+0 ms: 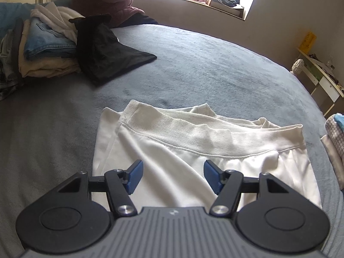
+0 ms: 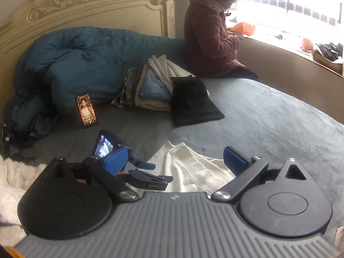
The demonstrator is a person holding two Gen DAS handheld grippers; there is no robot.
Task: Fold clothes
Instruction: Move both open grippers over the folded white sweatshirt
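Hand-held gripper [image 1: 173, 177] over grey bedspread [image 1: 215, 64].

White ribbed-hem garment [image 1: 193, 150], partly folded, flat on the grey bedspread [image 1: 215, 68].

White garment [image 1: 193, 150]: soft knit cloth, ribbed waistband. Bed cover [image 1: 215, 64]: matt grey fleece. Fingers [image 1: 135, 173]: matt blue plastic pads on black arms. Headboard [image 2: 86, 6]: carved, cream-painted wood.

One white folded sweatshirt with a ribbed hem [image 1: 193, 150] lies on one grey bed [image 1: 215, 68]. One stack of folded clothes [image 2: 150, 86], one black folded garment [image 2: 193, 103], one lit phone [image 2: 86, 110], one bundled blue duvet [image 2: 75, 64] and one seated person in a maroon jacket [image 2: 210, 36] are visible.
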